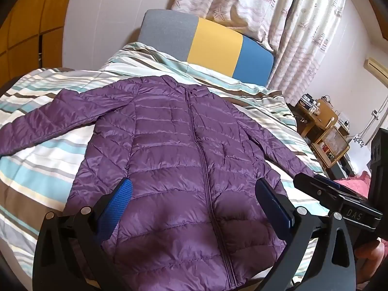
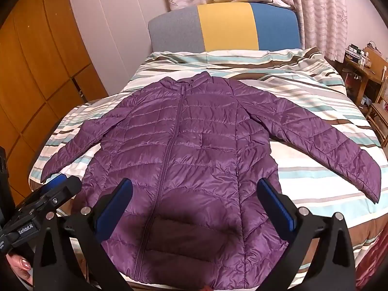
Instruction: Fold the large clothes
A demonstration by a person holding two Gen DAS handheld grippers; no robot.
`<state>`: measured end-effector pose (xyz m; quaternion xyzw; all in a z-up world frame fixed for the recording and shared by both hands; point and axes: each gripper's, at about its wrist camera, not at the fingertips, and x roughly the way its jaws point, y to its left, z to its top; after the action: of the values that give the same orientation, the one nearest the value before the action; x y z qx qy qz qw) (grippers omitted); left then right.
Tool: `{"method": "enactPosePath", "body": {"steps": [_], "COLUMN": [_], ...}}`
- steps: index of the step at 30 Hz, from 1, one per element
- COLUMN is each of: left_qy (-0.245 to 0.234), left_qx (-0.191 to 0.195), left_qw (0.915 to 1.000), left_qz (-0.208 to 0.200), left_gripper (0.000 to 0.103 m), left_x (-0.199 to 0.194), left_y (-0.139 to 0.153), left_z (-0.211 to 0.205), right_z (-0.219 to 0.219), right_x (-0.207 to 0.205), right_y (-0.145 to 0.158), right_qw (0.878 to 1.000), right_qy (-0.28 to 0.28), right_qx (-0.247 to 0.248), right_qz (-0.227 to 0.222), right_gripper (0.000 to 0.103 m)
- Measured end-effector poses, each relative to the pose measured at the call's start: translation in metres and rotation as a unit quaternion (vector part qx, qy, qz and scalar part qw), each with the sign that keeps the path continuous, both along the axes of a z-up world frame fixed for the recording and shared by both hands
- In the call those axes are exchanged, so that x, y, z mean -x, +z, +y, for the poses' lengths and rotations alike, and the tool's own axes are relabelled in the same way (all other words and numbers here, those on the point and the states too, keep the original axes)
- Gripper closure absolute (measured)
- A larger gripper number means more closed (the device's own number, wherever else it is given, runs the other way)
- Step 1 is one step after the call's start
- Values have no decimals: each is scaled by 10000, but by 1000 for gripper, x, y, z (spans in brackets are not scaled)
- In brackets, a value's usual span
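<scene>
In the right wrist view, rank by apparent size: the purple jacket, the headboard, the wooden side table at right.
1. purple jacket, spread flat and nearest the camera, which inflates it.
2. headboard, farther off.
3. wooden side table, cut by the frame edge, so its true extent is unsure.

Soft daylight through the curtains (image 1: 242, 4), mild sheen on the jacket (image 2: 194, 145), fisheye bending, dark vignetted corners

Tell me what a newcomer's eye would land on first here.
The purple puffer jacket grabs the eye, spread flat and zipped, sleeves out, across the striped duvet. Behind it stands the grey, yellow and blue headboard. Up close, both grippers, left and right, hover open above the jacket's hem.
</scene>
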<state>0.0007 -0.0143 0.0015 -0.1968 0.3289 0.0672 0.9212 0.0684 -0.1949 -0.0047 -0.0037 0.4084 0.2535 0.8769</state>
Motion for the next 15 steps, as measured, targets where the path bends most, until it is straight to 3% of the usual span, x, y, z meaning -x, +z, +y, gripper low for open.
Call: {"method": "enactPosePath", "body": {"steps": [15], "left_qy": [-20], "left_qx": [21], "left_qw": [10000], "left_qz": [-11], "left_gripper": [3], "left_x": [0], "left_y": [0], "left_z": [-2], "right_z": [0], "right_x": [1], "right_y": [0], "right_qw": [10000], "right_qy": [12], "right_qx": [0], "right_qz": [15], "right_gripper": [2]}}
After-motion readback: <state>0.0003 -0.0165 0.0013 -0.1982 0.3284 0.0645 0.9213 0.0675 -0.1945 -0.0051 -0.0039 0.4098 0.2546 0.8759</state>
